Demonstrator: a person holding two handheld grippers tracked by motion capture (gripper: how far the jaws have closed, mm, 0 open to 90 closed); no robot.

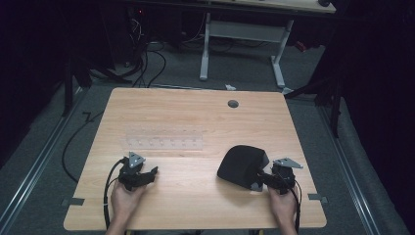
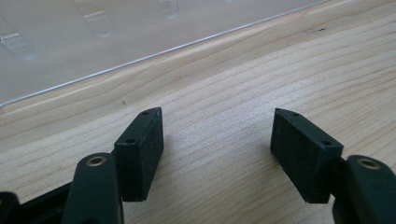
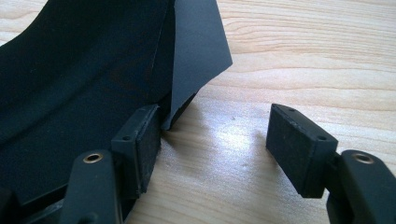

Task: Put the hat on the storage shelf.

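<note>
Hands held both grippers near front edge of tabletop [image 1: 195, 105]. Right gripper [image 1: 264, 177] fingers wide open, one finger [image 3: 140, 140] touching black cap [image 1: 242, 164] edge, nothing pinched. Left gripper [image 1: 151, 172] fingers open, empty. Step looked like reach; next move likely close on cap edge. Cap lay near front right corner, long axis seemed slanted toward that corner, peak direction unclear. Clear tray [image 1: 164, 139] mid-tabletop.

Grey carpet [image 1: 176, 68], dim (perhaps curtained) surroundings
</note>
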